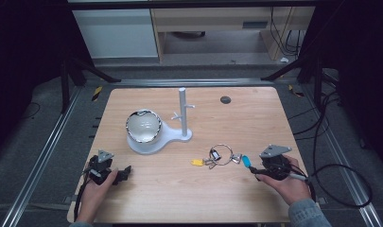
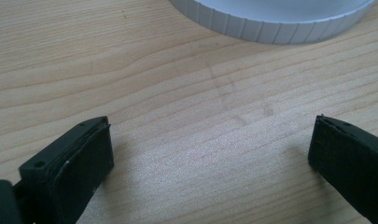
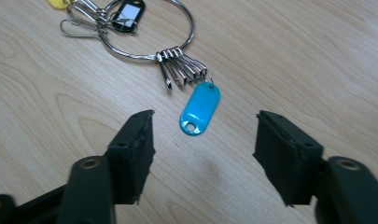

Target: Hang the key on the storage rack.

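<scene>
Right gripper (image 3: pixel 200 135), jaws wide and empty, aims at the blue tag (image 3: pixel 200 109) just ahead; left gripper (image 2: pixel 210 154), also wide and empty, nears the stand (image 2: pixel 270 21). Closing low could skid the flat tag, dragging the ring (image 3: pixel 149 28).

Pale wooden tabletop (image 1: pixel 189 198): white plastic stand w/ upright peg post (image 1: pixel 183 111) sits centre, slightly left. Shiny round metal bowl (image 1: pixel 143 125) rests on stand's base, left of post. Small dark round disc (image 1: pixel 225 99) lies far side, right of post. Large metal key ring w/ clips & tags (image 1: pixel 221 154) lies right of centre, nearer the person than the stand. Left gripper (image 1: pixel 114 174) at near-left, just before stand's base; right gripper (image 1: pixel 253 169) at near-right, just beside ring's turquoise oval tag (image 3: pixel 200 108), tag ahead of its jaws.
</scene>
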A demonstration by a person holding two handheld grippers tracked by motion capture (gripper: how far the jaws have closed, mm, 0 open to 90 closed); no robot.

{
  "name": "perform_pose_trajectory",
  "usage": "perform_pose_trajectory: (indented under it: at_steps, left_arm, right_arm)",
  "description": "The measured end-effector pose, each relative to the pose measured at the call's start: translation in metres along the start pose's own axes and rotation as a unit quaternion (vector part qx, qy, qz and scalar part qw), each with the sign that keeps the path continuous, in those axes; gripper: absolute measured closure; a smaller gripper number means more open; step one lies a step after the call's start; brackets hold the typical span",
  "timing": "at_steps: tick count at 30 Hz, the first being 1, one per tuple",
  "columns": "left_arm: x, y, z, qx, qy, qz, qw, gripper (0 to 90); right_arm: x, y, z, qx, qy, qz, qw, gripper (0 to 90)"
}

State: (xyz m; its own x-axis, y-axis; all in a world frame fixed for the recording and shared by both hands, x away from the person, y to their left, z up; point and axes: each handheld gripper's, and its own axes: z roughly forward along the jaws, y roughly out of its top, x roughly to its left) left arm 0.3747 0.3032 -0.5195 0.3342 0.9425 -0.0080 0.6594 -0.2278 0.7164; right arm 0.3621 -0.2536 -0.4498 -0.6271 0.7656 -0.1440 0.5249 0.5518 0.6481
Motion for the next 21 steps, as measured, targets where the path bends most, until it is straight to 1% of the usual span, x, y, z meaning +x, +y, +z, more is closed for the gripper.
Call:
perform_pose_trajectory:
  at_steps: [1,2,3,5,6,7,9,11,12,14,18,21]
  left_arm:
    - [0.0,0.0,0.0,0.0,0.0,0.0,1.0,0.0]
    - [0.0,0.0,0.0,0.0,0.0,0.0,1.0,0.0]
    - [0.0,0.0,0.0,0.0,0.0,0.0,1.0,0.0]
    - [0.0,0.0,0.0,0.0,0.0,0.0,1.0,0.0]
    - [0.0,0.0,0.0,0.0,0.0,0.0,1.0,0.0]
    - [0.0,0.0,0.0,0.0,0.0,0.0,1.0,0.0]
    - [0.0,0.0,0.0,0.0,0.0,0.0,1.0,0.0]
    - [0.0,0.0,0.0,0.0,-0.001,0.0,1.0,0.0]
    - [0.0,0.0,0.0,0.0,-0.001,0.0,1.0,0.0]
    - [0.0,0.0,0.0,0.0,-0.001,0.0,1.0,0.0]
    - [0.0,0.0,0.0,0.0,-0.001,0.0,1.0,0.0]
    - [0.0,0.0,0.0,0.0,-0.001,0.0,1.0,0.0]
  right_arm:
    - [-0.001,0.003,0.0,0.005,0.005,-0.003,1.0,39.3]
    - [-0.001,0.003,0.0,0.005,0.005,-0.003,1.0,39.3]
    - [-0.002,0.008,0.0,0.012,0.011,-0.011,0.9998,44.0]
    - [-0.004,0.012,0.001,0.022,0.019,-0.017,0.9994,45.8]
    - [-0.004,0.012,0.001,0.022,0.019,-0.017,0.9994,45.8]
    - [-0.004,0.018,0.004,0.04,0.026,-0.03,0.9984,47.9]
    - [-0.004,0.022,0.006,0.053,0.031,-0.037,0.9974,49.2]
    - [-0.003,0.024,0.007,0.058,0.034,-0.041,0.9969,50.5]
    - [-0.001,0.028,0.01,0.072,0.044,-0.052,0.9951,52.6]
    - [0.0,0.032,0.012,0.083,0.05,-0.06,0.9935,55.4]
    - [0.001,0.037,0.017,0.1,0.064,-0.077,0.9899,63.0]
    - [0.001,0.04,0.021,0.114,0.076,-0.084,0.987,67.8]
